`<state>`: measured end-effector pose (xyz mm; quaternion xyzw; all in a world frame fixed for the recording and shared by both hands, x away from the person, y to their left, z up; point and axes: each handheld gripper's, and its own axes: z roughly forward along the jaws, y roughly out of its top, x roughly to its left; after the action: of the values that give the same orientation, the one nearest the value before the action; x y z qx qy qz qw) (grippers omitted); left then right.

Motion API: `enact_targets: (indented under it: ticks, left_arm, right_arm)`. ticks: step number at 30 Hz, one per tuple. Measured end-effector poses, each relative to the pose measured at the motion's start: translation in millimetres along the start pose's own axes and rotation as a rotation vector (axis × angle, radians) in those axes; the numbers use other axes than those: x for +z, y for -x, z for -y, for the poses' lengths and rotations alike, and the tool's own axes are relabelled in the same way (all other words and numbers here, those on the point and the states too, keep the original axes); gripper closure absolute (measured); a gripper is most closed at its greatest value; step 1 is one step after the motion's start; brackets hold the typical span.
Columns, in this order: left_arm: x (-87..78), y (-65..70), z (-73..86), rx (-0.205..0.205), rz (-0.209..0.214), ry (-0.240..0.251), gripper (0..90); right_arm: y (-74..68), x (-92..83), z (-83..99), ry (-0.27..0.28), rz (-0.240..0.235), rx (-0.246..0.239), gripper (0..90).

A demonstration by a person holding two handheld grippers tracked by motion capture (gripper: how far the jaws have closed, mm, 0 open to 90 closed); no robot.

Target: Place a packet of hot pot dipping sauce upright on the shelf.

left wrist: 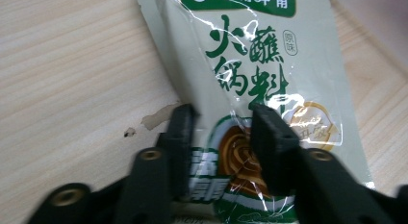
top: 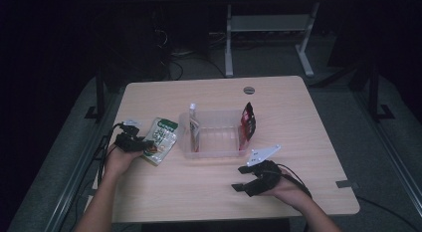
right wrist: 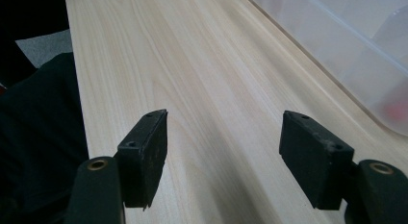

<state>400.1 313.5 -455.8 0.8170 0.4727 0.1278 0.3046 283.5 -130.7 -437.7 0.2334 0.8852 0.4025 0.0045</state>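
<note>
- At the left of the worktop [top: 209,192], just beside the clear bin [top: 211,151], lies the green-and-white sauce pouch [top: 161,140]: a flat, glossy film sachet with printed green characters, a round brown swirl motif and creased, light-catching plastic.
- Around the pouch's lower end the left gripper [top: 144,143] is set, its jaws partly closed with a pinched fold of film between the black pads [left wrist: 269,137]; the pouch is judged to be gripped but is not yet lifted off the wood.
- The step in hand is judged to be the grasp of the pouch; the next move is expected to call for a lift clear of the surface and a carry over the near wall of the bin, with care that the slippery film is not let slide.
- In the bin, a rigid translucent rectangular tub, a slim tube-like packet [top: 193,127] is stood at the left wall and a red-and-black packet [top: 247,123] at the right wall.
- Near the front edge the right gripper [top: 242,178] is held with jaws wide apart and nothing between them, above pale wood-grain laminate.
</note>
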Motion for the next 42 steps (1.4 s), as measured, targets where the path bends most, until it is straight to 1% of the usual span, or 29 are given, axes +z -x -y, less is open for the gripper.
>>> enact_targets:
  ticks: [1,3,5,8,11,12,16,18,20,23,24,26,28,30,31,32,35,37,42]
  left_arm:
    - [-0.7,0.1,0.0,-0.001,0.002,0.001,68.0]
    - [-1.3,1.3,-0.3,0.019,-0.001,0.003,78.4]
    - [-1.7,3.7,-1.2,0.055,-0.016,-0.005,82.9]
    - [-1.6,4.3,-0.8,0.058,-0.015,0.001,86.3]
    - [-3.1,2.0,-0.4,0.048,-0.001,0.008,88.0]
    - [-3.6,1.7,-0.4,0.041,0.004,0.017,88.5]
    - [-7.4,0.1,-1.1,0.048,0.015,0.021,89.6]
    - [-9.5,-0.7,-1.3,0.042,0.025,0.026,89.7]
    - [-13.1,-1.0,-1.8,0.034,0.028,0.036,89.8]
    - [-21.1,-2.8,-2.6,0.024,0.041,0.06,89.8]
    - [-24.2,-3.6,-2.6,0.02,0.045,0.067,89.9]
    - [-30.3,-5.5,-2.1,0.009,0.052,0.078,89.9]
    - [-37.5,-7.1,-2.4,0.016,0.047,0.078,89.9]
    - [-44.8,-8.1,-1.8,0.012,0.049,0.092,89.9]
    - [-48.8,-8.6,-1.4,0.015,0.052,0.092,89.9]
    - [-52.8,-8.3,-0.7,0.015,0.057,0.093,89.9]
    - [-64.1,-4.8,3.3,0.035,0.059,0.083,90.0]
    - [-70.2,-3.2,7.1,0.038,0.058,0.086,90.0]
    - [-82.7,-0.5,18.0,0.042,0.084,0.08,90.0]
  right_arm:
    - [0.0,0.1,0.1,0.0,-0.001,0.0,33.5]
    - [-0.3,0.4,0.2,-0.002,-0.002,0.001,33.6]
    - [-0.8,0.7,0.0,-0.004,-0.002,0.007,33.7]
    - [-0.5,1.0,0.0,-0.004,-0.002,0.001,33.9]
    - [-0.7,0.5,0.0,-0.003,-0.003,0.005,34.0]
    - [-0.2,0.3,0.2,-0.001,-0.003,0.0,34.0]
    - [0.8,-0.7,0.4,0.001,-0.001,0.001,34.1]
    - [0.9,-1.0,0.4,0.0,-0.001,0.007,34.1]
    - [1.4,-1.0,0.5,0.002,0.0,0.002,34.1]
    - [1.6,-1.6,0.6,0.003,0.005,-0.006,34.1]
    - [0.7,-1.9,0.3,0.004,0.001,0.005,34.1]
    - [0.9,-2.2,0.3,0.007,0.003,0.001,34.1]
    - [1.4,-2.4,0.4,0.009,0.003,0.0,34.1]
    - [2.1,-2.6,0.5,0.006,0.009,-0.003,34.1]
    - [1.7,-2.7,0.3,0.008,0.005,0.006,34.1]
    - [2.0,-2.9,0.3,0.008,0.006,0.006,34.1]
    - [2.4,-4.4,0.7,0.013,0.007,0.009,34.1]
    - [2.7,-5.5,1.1,0.017,0.008,0.013,34.1]
    - [2.3,-6.8,1.0,0.022,0.015,0.019,34.1]
